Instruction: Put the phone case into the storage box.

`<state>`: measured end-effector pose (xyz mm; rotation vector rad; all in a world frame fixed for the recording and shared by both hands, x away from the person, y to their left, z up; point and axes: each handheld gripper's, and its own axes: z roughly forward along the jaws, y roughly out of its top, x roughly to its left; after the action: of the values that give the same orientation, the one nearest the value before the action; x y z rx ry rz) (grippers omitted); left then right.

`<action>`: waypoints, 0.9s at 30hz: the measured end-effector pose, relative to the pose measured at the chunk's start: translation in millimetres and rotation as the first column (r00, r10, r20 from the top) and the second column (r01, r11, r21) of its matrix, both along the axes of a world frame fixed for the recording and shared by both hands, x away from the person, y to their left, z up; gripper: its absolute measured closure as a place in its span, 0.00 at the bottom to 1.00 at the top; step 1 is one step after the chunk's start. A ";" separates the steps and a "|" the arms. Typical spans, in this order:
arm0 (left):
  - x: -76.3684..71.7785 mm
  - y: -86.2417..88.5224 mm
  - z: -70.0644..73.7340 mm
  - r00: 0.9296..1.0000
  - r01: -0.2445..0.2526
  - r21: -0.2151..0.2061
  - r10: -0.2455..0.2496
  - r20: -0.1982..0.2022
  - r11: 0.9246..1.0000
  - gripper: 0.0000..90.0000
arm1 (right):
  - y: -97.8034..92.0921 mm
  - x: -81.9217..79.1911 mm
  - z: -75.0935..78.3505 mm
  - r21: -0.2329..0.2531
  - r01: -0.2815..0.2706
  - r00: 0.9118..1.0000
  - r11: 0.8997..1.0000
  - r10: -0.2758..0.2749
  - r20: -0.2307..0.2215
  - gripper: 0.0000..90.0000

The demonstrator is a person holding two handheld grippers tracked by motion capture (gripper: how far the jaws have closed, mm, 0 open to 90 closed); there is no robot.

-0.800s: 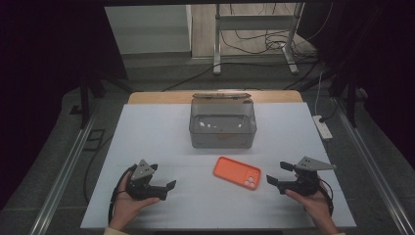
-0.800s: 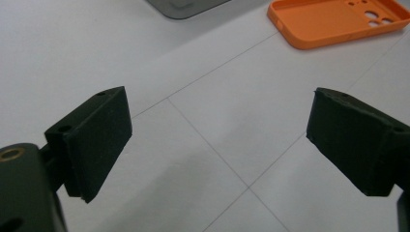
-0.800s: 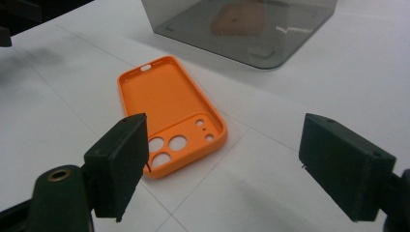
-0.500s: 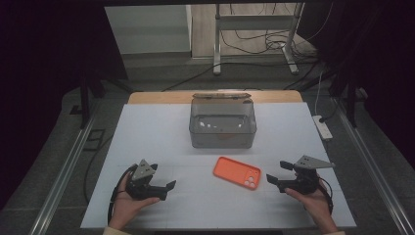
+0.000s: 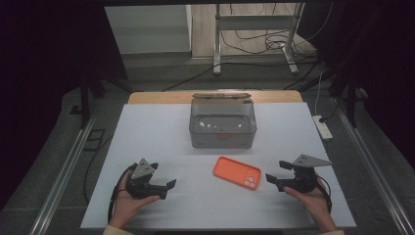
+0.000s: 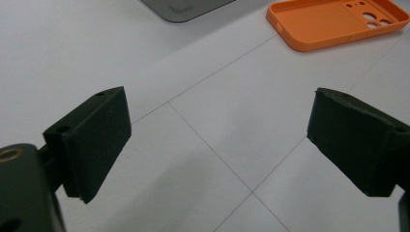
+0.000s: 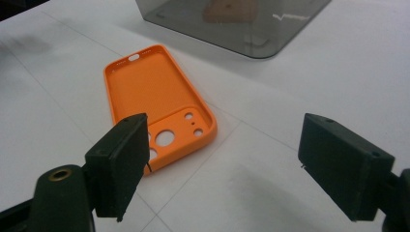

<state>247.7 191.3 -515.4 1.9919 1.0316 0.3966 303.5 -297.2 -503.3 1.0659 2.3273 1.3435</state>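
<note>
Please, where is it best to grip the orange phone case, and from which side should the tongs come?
Probably the raised rim at the camera-hole end of the case. The case lies flat, open side up, so only the thin rim gives a hold. That end points toward the right tongs, which are open and nearest. Come low from the right, one jaw inside the rim, one outside.

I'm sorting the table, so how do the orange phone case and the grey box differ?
The phone case is bright orange, flat and shallow; the box is smoky, see-through and tall. The case lies nearer the right hand-held gripper; the box sits farther back. Both rest on the white table, open side up.
</note>
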 end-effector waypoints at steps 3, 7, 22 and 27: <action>-0.8 0.0 -0.5 1.000 0.002 0.009 -0.002 0.000 1.000 0.09 | 1.6 2.0 -0.2 -0.003 -0.006 1.000 1.000 0.006 -0.006 0.21; -1.5 1.3 -0.6 1.000 -0.002 -0.001 0.002 -0.005 1.000 0.09 | 3.1 0.7 2.4 -0.009 -0.004 1.000 1.000 0.004 0.007 0.21; 0.3 -2.5 -1.3 1.000 0.016 0.013 -0.016 -0.016 1.000 0.09 | 6.5 3.7 14.8 -0.019 -0.009 1.000 1.000 0.009 0.025 0.21; -0.4 -2.5 0.3 1.000 0.021 0.003 -0.021 -0.012 1.000 0.09 | 9.3 5.0 21.5 -0.041 -0.010 1.000 0.999 0.011 0.015 0.22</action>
<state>247.3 188.8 -515.1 2.0084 1.0172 0.3755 308.5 -287.9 -481.7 1.0288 2.3426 1.2969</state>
